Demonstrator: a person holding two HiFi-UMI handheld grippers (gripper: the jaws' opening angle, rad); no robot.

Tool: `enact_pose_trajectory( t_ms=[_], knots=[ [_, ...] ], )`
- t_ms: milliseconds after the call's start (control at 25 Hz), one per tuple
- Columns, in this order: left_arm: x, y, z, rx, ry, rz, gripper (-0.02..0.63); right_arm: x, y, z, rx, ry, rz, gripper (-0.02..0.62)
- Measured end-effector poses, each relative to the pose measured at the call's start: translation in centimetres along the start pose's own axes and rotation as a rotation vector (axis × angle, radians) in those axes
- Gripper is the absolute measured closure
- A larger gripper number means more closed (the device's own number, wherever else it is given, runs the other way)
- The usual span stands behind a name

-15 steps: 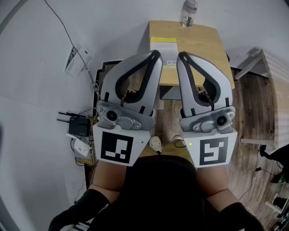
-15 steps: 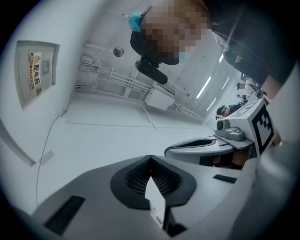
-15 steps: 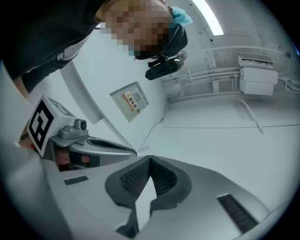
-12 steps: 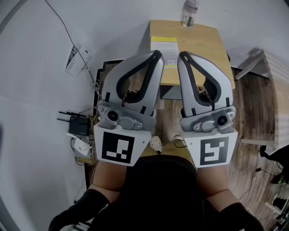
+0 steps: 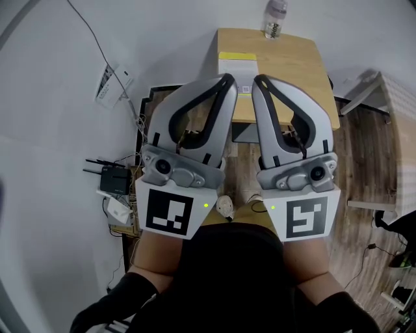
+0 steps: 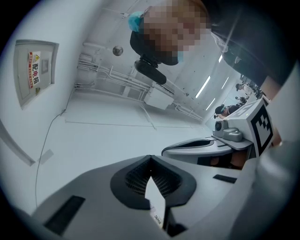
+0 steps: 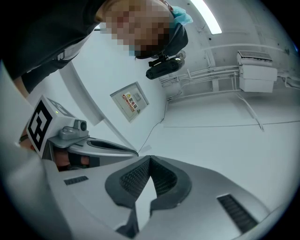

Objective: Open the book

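Holding both tools up over our lap, we had the left tongs (image 5: 227,79) and the right tongs (image 5: 258,79) side by side. Each pair was pressed together at the tips, with nothing between the pads. Both pointed upward and away from the work, so we judged that the opening had not yet begun.

Just past the tips, at twelve o'clock, lay the book (image 5: 237,65). It looked closed and flat on the wooden surface (image 5: 292,71), and its near end was hidden behind the tongs. A bottle (image 5: 273,18) stood at the far edge, at about one o'clock from the book and apart from it. Down by the wall at nine o'clock sat a router (image 5: 112,183).

To do this step well, we thought both tools should first tip down toward the surface. We could not tell from here which long edge was the spine, so that needed checking before any contact. One pair could then rest on the book to steady it. The other pair would catch only the cover at its free edge and swing it over slowly. The swing had to stay short of the bottle, which looked easy to knock over.
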State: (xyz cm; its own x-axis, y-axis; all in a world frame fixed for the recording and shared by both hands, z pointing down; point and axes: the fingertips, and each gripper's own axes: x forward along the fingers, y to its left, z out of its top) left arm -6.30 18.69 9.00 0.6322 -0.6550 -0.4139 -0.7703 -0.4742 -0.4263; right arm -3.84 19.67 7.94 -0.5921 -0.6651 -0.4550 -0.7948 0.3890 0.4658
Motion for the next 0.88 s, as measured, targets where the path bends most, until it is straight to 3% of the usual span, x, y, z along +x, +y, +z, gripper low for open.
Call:
enact_pose_trajectory(
  t_ms=[880],
  knots=[
    [-1.9,1.6,-0.7,0.018,0.025,0.02,0.598,0.7,1.5,-0.2,0.013,0.01,0.014,0.566]
  ],
)
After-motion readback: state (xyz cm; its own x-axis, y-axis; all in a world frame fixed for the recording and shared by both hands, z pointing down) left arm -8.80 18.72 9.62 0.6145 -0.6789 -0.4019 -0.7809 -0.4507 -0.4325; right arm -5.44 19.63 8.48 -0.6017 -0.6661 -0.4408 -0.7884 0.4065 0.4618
